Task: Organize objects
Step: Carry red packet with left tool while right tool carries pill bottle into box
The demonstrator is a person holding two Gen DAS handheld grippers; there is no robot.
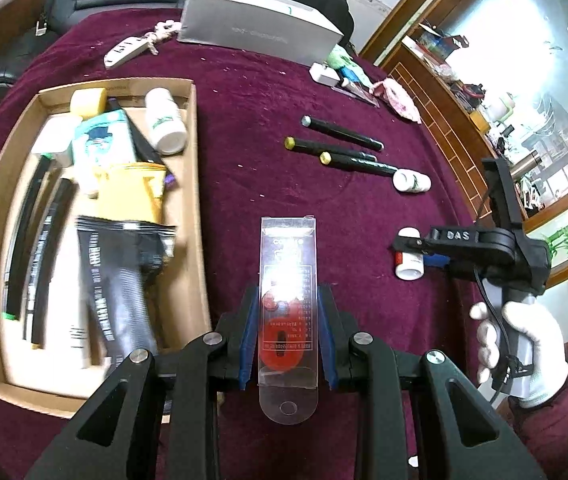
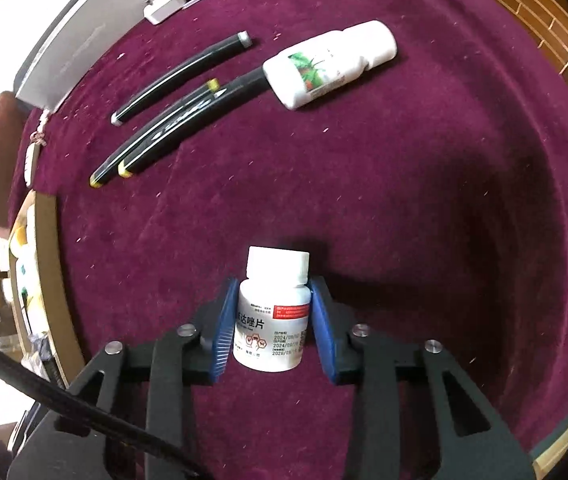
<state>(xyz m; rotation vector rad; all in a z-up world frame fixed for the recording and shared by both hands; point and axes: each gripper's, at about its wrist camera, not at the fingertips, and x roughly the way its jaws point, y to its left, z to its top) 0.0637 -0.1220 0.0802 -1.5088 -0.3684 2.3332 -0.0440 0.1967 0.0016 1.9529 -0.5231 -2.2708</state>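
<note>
We hold two of the task's things at once. Our left gripper [image 1: 288,336] has its blue pads pressed against both long edges of a clear plastic packet [image 1: 288,312] with a red piece inside, jaws narrowed to the packet's width. The packet sits just right of the cardboard box [image 1: 194,208], whose near right wall runs alongside our left finger.

Our right gripper [image 2: 272,328] brackets a white pill bottle [image 2: 272,320] with a red label band. The pads lie at its sides; we cannot tell whether both press on it or whether it rests on the cloth.

Outward on the maroon tablecloth [image 2: 424,200], three black pens [image 1: 340,144] lie near one another, the nearer two side by side. A second white bottle [image 2: 332,64] lies on its side, touching a pen's end. Open cloth lies between these and both grippers, and more to the right, up to the table's edge by the brick-patterned wall [image 2: 524,4].

The box already holds a yellow cup [image 1: 136,196], a white bottle, pens and dark sachets [image 1: 124,276], crowded toward its far and left sides. Beyond stands a grey case [image 1: 260,28].
</note>
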